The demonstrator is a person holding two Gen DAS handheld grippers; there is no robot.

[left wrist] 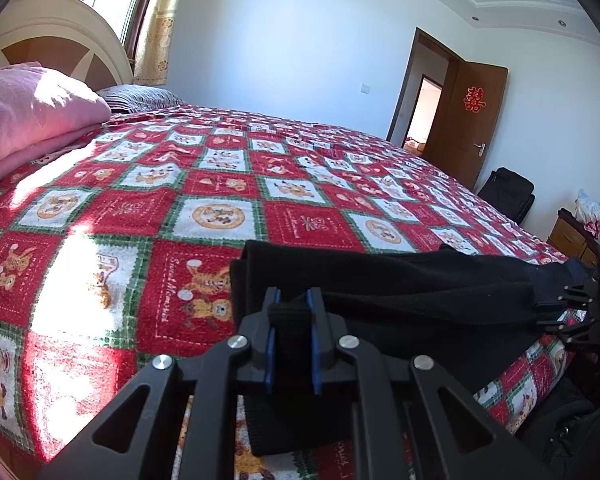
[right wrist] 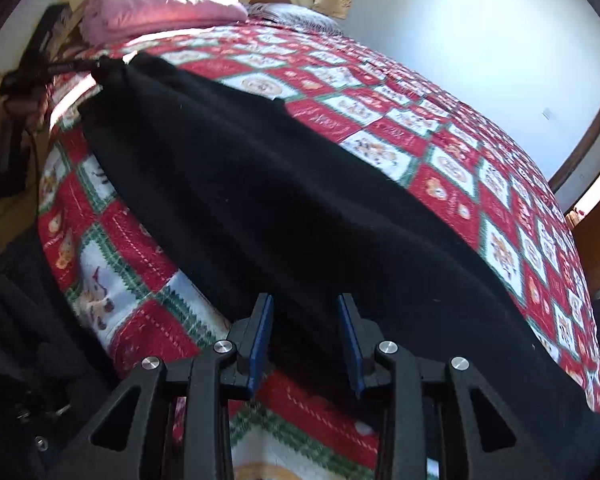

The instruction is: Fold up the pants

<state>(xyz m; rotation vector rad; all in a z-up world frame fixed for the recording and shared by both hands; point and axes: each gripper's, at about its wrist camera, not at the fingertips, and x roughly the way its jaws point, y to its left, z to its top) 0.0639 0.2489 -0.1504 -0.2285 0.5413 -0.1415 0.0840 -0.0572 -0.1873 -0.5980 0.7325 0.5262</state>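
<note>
bed (left wrist: pixel 260 168) with red checked quilt, pink pillow (left wrist: pixel 28 116) at headboard, white walls, brown door (left wrist: pixel 464 120) | black pants (right wrist: pixel 260 208) stretched along near bed edge | left gripper (left wrist: pixel 292 308) fingers pinching one pants end | right gripper (right wrist: pixel 305 312) fingers spread, pants between them

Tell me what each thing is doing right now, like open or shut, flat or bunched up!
Left gripper: shut on the pants, black cloth pinched between its blue pads.
Right gripper: fingers apart, with the pants' edge between them; cannot tell if it grips.
Pants: black, stretched long across the bed, not yet folded.
Blanket: spread flat over the bed.
Pink quilt: folded, piled by the headboard.
Door: open.
</note>
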